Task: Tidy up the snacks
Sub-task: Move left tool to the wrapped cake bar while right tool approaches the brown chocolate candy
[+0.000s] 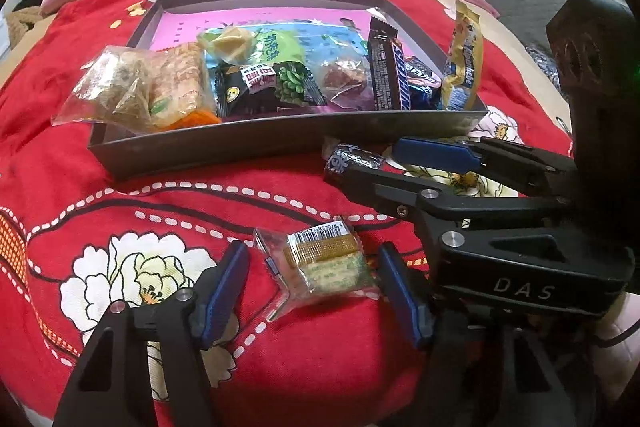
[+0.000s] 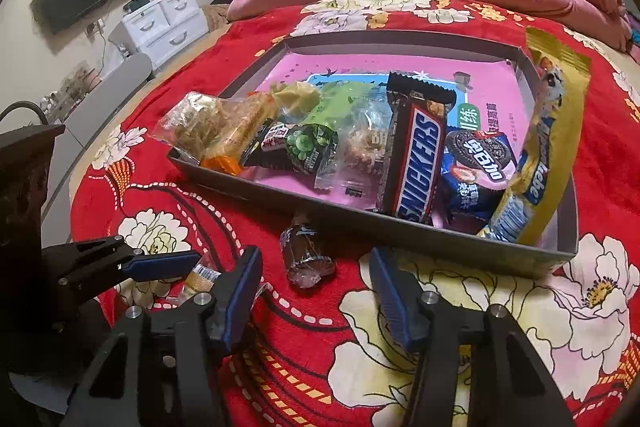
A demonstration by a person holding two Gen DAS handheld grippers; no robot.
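On the red flower-printed bedspread (image 1: 60, 131) a shallow grey cardboard tray (image 1: 224, 147) with a pink printed sheet on its floor lay at twelve o'clock from both grippers, holding a row of snacks: a clear crinkled bag of pale dried food (image 1: 120, 87) at its nine o'clock end, a black-and-green packet of green peas (image 2: 298, 147), a brown Snickers bar (image 2: 416, 167) leaning on the near wall, a blue Oreo pack (image 2: 476, 167), and a gold-and-blue wrapped bar (image 2: 536, 155) standing tilted at the three o'clock corner.

The left gripper (image 1: 314, 275) stood spread wide, its blue-padded fingers (image 1: 224, 291) apart on either side of a small clear-wrapped square snack with a gold barcode label (image 1: 320, 263), which lay flat on the bedspread between them; whether the pads touched the wrapper could not be told.

The right gripper (image 2: 316, 291) was likewise spread, nothing pinched. A small dark foil-wrapped candy (image 2: 306, 255) lay on the bedspread at its twelve o'clock, just outside the tray's near wall. In the left wrist view that gripper reached in from three o'clock with the candy beside its fingertips.
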